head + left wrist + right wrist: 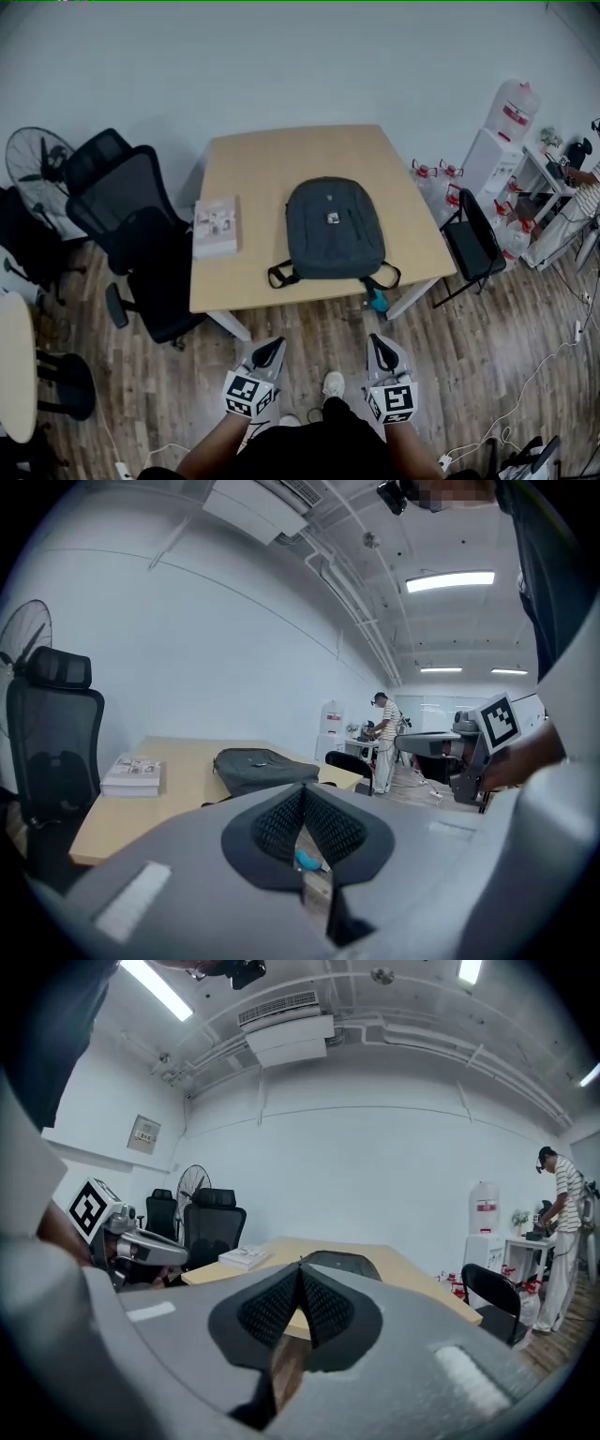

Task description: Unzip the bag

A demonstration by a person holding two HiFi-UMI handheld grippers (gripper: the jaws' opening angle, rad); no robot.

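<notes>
The bag (335, 230) lies flat on the table (272, 155), right of the middle and close to the near edge. Its two straps curl at that edge. It is dark grey with a small pale patch on top, and its zip is too small for us to make out. A stack of books (217, 227) sits by the table's left edge, well apart from the bag.

We hold both grippers short of the table, above the wooden floor, pointing toward the near edge and touching nothing. The left gripper (267, 353) has its jaws pressed together with nothing between them. In the left gripper view the ribbed pads (281, 819) meet at the tips of the left gripper (303, 794), and behind the narrow gap lower down we see only floor and a small blue thing (307, 860) lying there. The bag (258, 766) and the books (133, 773) show beyond, on the table.

The right gripper (380, 352) is likewise closed and empty. In the right gripper view the tips of the right gripper (300, 1269) meet, with the bag (335, 1262) straight past them and the books (244, 1257) to its left. The two grippers stand apart from each other, side by side.
</notes>
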